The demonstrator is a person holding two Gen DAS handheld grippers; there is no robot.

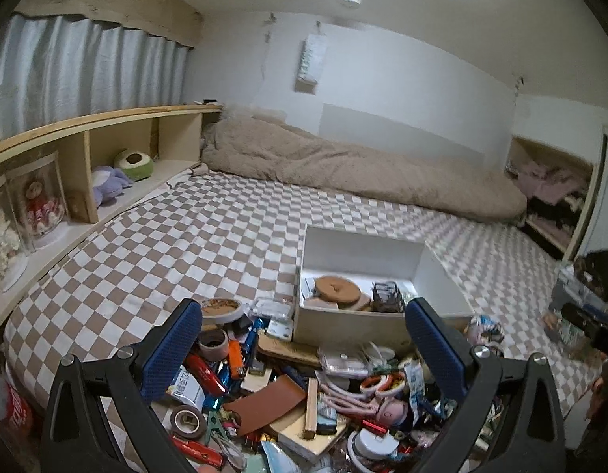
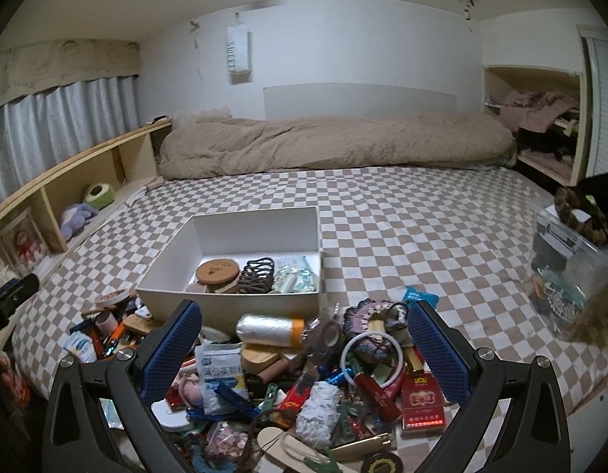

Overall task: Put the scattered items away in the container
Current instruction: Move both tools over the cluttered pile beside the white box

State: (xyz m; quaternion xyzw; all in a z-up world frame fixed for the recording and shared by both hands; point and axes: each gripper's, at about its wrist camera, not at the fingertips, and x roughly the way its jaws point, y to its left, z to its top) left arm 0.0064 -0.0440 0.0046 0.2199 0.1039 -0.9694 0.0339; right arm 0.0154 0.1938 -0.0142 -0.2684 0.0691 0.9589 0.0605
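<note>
Blue-padded fingers of the left gripper [image 1: 303,349] stand spread wide, holding nothing, above a heap of clutter [image 1: 304,394] on the checkered bedsheet [image 1: 185,236]. Between them lie a brown leather card [image 1: 266,400], a roll of tape [image 1: 187,421] and a red lighter [image 1: 203,372]. Equally wide and empty, the right gripper [image 2: 304,349] hovers over a white thread spool [image 2: 270,330], a red cigarette pack [image 2: 422,404] and a white ring [image 2: 371,358]. Just beyond the heap sits the open white box [image 2: 233,299], containing a cork coaster [image 2: 218,270], a brown hair claw [image 2: 257,276] and other small items. At far right stands 1 clear plastic bin [image 2: 572,276].
</note>
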